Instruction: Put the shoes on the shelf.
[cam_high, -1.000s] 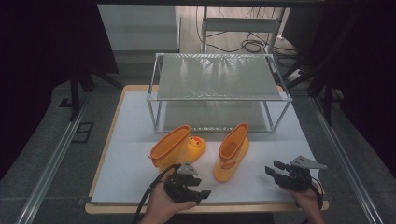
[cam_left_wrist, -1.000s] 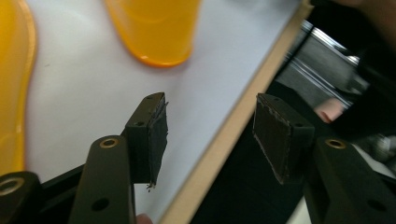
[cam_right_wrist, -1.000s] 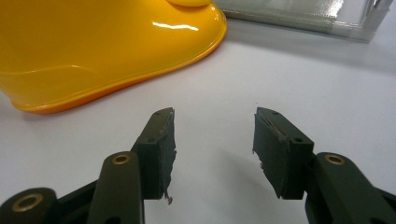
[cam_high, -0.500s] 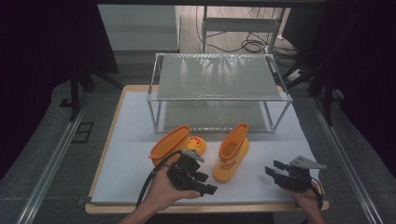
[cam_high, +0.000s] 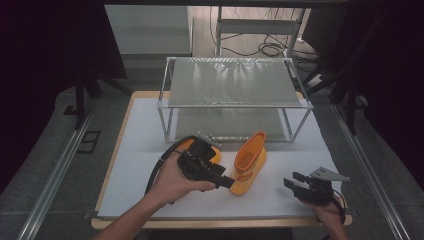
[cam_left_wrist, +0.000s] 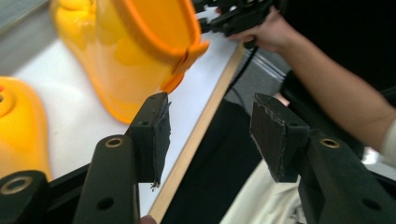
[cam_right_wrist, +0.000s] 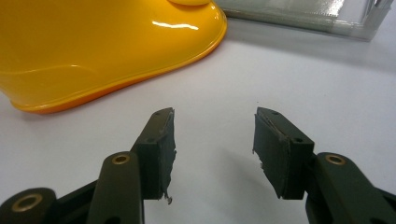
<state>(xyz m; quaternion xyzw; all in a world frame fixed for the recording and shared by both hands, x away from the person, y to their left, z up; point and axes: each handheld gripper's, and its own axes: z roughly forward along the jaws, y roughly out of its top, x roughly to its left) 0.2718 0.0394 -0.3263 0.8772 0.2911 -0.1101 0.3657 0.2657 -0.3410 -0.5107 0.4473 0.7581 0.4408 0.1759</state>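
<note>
Two yellow boots (cam_high: 248, 165) (cam_high: 216, 153); one wire rack (cam_high: 235, 82); two grippers (cam_high: 226, 181) (cam_high: 292, 181).

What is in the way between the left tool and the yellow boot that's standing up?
Nothing visible. The left tool is open, and its tip already sits right by the toe of the upright boot. In the left gripper view only bare white table lies between the jaws and that boot. The other boot lies off to one side.

Beyond the gripper tips, a white-topped table (cam_high: 150, 130) with a wooden edge carries a metal-framed rack (cam_high: 235, 82). Grey floor (cam_high: 45, 150) flanks both sides; cables (cam_high: 265, 48) trail farther off among dark surroundings.
</note>
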